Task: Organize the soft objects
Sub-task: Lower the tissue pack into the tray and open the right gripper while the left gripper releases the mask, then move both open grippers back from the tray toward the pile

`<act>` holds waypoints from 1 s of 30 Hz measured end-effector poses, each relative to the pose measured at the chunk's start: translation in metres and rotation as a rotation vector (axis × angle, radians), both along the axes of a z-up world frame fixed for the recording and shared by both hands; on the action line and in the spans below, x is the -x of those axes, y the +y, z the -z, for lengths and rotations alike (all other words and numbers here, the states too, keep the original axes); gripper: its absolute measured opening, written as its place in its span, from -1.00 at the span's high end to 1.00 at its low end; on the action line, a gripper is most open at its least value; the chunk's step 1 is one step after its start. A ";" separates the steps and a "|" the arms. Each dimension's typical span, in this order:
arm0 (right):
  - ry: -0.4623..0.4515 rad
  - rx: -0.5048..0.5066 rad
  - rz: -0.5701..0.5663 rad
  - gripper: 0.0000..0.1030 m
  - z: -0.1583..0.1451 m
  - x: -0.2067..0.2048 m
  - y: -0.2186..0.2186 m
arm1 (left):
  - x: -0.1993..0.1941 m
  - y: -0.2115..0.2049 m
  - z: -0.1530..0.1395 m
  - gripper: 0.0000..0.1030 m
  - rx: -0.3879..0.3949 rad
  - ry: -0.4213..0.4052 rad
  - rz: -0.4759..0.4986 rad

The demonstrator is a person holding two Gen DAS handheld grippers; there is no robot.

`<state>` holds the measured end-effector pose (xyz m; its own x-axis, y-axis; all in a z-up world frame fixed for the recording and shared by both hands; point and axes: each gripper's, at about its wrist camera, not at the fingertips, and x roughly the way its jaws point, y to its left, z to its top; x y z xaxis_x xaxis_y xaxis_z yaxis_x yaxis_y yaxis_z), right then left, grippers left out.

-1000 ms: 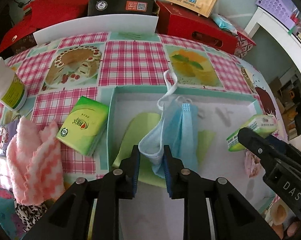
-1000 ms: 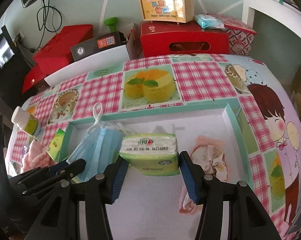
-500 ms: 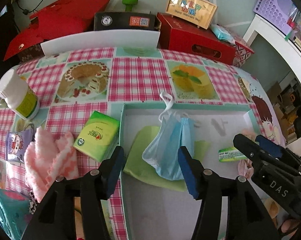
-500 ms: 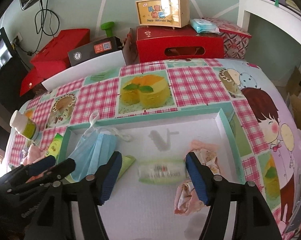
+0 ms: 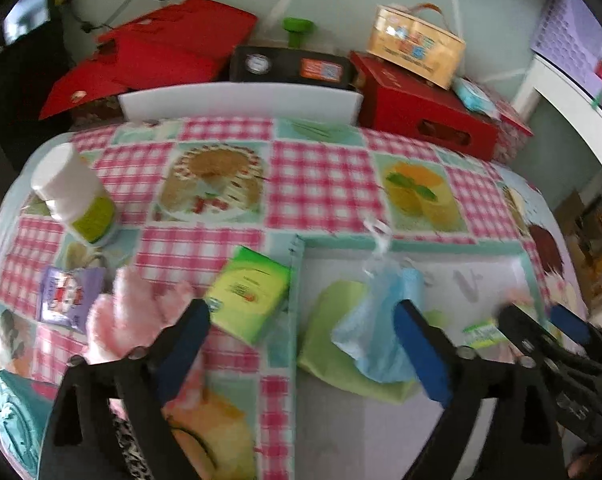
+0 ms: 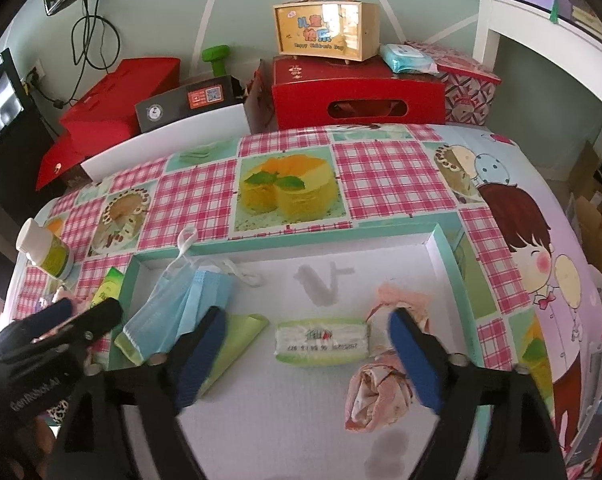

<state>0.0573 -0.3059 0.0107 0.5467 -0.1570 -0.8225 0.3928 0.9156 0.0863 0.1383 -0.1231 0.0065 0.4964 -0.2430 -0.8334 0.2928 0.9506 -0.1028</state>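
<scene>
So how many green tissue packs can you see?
2. One tissue pack lies inside the tray, near its middle. The other tissue pack sits on the tablecloth just outside the tray's left wall. More could be hidden.

Checked tablecloth (image 6: 393,184) with cake pictures covers the table, a cartoon child printed at its right edge. A white bottle with a green label (image 5: 75,196) stands upright near the left edge of the cloth. Just in front of it lies a small purple packet (image 5: 67,294). Behind the table, a white board (image 5: 241,100) runs along the edge, red boxes (image 6: 357,94) stacked past it. On top of one sits an orange carry case with a handle (image 6: 327,32), a wipes pack (image 6: 407,58) just beside it. A black box (image 6: 189,102) lies left, with a green dumbbell (image 6: 215,58) behind it.
</scene>
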 end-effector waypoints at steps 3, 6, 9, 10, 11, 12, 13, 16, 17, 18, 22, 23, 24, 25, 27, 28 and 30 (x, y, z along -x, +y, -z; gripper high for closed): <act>0.000 0.010 0.016 -1.00 0.000 0.002 -0.003 | -0.006 0.011 0.001 -0.85 -0.019 -0.018 -0.050; 0.006 -0.001 0.027 -1.00 0.001 0.001 -0.006 | -0.010 0.020 0.002 -0.85 -0.020 -0.015 -0.083; 0.013 -0.001 0.034 -1.00 0.003 0.001 -0.007 | -0.013 0.025 0.003 -0.85 -0.013 -0.010 -0.095; 0.013 0.000 0.035 -1.00 0.003 0.001 -0.007 | -0.014 0.026 0.003 -0.85 -0.013 -0.009 -0.098; 0.012 0.002 0.037 -1.00 0.003 0.002 -0.008 | -0.015 0.027 0.003 -0.86 -0.010 -0.008 -0.100; 0.011 0.002 0.038 -1.00 0.003 0.002 -0.008 | -0.015 0.027 0.003 -0.86 -0.006 -0.006 -0.099; 0.011 0.003 0.040 -1.00 0.003 0.002 -0.008 | -0.015 0.028 0.003 -0.86 -0.001 -0.004 -0.098; 0.009 0.005 0.045 -1.00 0.002 0.003 -0.010 | -0.014 0.028 0.003 -0.86 0.006 -0.003 -0.096; 0.007 0.008 0.047 -1.00 0.002 0.003 -0.010 | -0.014 0.027 0.002 -0.86 0.009 -0.004 -0.095; 0.005 0.013 0.050 -1.00 0.001 0.004 -0.010 | -0.014 0.028 0.002 -0.86 0.014 -0.008 -0.091; -0.018 0.033 0.055 -1.00 -0.007 0.006 -0.008 | -0.013 0.027 0.001 -0.86 0.041 -0.026 -0.071; -0.028 0.037 0.055 -1.00 -0.010 0.007 -0.007 | -0.013 0.026 0.001 -0.86 0.044 -0.024 -0.065; -0.037 0.041 0.054 -1.00 -0.013 0.007 -0.006 | -0.013 0.027 0.001 -0.86 0.052 -0.020 -0.059; -0.045 0.046 0.054 -1.00 -0.016 0.007 -0.004 | -0.013 0.027 0.000 -0.86 0.061 -0.016 -0.053; -0.061 0.058 0.047 -1.00 -0.022 0.006 0.002 | -0.014 0.031 -0.003 -0.86 0.076 -0.011 -0.043; -0.071 0.061 0.030 -1.00 -0.025 0.005 0.008 | -0.014 0.035 -0.006 -0.86 0.079 -0.015 -0.044; -0.083 0.064 -0.004 -1.00 -0.029 0.002 0.019 | -0.016 0.044 -0.012 -0.86 0.072 -0.033 -0.063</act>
